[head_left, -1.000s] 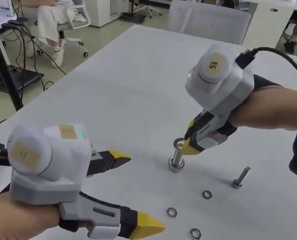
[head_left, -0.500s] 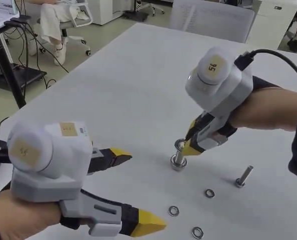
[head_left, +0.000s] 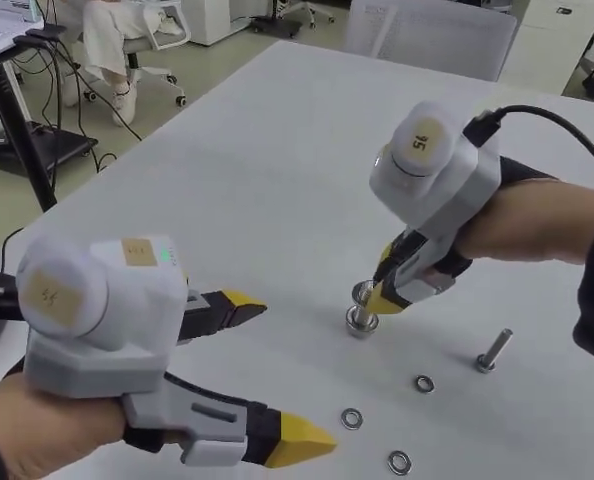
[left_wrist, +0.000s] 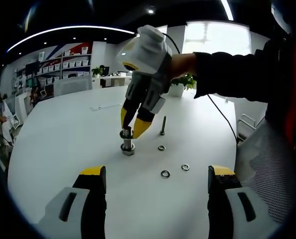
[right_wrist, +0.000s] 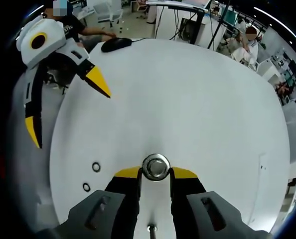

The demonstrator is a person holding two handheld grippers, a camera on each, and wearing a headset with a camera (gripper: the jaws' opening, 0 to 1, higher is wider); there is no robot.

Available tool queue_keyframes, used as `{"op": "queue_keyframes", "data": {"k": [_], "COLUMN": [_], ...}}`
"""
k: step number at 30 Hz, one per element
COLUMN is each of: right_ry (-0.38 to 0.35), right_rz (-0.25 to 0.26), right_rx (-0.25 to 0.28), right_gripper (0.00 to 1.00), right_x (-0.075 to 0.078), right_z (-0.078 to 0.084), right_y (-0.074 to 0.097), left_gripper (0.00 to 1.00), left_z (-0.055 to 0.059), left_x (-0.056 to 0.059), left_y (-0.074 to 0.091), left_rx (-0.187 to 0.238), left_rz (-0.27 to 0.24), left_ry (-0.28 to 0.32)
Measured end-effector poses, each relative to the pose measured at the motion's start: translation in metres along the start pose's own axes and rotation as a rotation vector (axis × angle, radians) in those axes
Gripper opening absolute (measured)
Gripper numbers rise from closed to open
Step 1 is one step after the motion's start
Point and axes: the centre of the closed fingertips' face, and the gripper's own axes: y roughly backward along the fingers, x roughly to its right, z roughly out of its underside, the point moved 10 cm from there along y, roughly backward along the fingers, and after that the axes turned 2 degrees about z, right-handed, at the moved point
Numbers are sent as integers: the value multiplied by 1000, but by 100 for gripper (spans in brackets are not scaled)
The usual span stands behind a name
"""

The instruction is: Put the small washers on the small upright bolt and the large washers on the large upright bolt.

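The large upright bolt (head_left: 361, 312) stands mid-table with rings stacked at its base. My right gripper (head_left: 381, 294) is at its top, shut on a large washer (right_wrist: 156, 167) that sits over the bolt's tip. From the left gripper view, the right gripper (left_wrist: 132, 123) hangs over that large bolt (left_wrist: 127, 143). The small bolt (head_left: 490, 351) stands to the right, with three small washers (head_left: 424, 383) (head_left: 352, 418) (head_left: 399, 462) lying flat nearby. My left gripper (head_left: 277, 372) hovers open and holds nothing at the near left.
The white table (head_left: 257, 170) stretches far and left of the bolts. Office chairs, a seated person and a desk with cables (head_left: 37, 80) stand beyond the table's left edge. A black cable (head_left: 547, 110) trails from the right gripper.
The head camera has shifted a little. My right gripper stays at the top of the large bolt with the washer. The left gripper has hardly moved.
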Motion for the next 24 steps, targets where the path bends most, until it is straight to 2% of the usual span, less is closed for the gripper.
{"op": "queue_keyframes", "data": {"k": [9,24], "right_ry": [-3,-15], "right_rz": [-17,-26], "right_rx": [-21,-20], "right_gripper": [24,24], "right_x": [0,-4], "right_z": [2,5], "right_y": [-14,-27], "left_gripper": [84,84], "left_z": [1,2], "left_x": [0,-1], "left_y": [1,1], "left_rx": [0,-3], "left_rz": [-5,-8], "left_ry": [4,9]}}
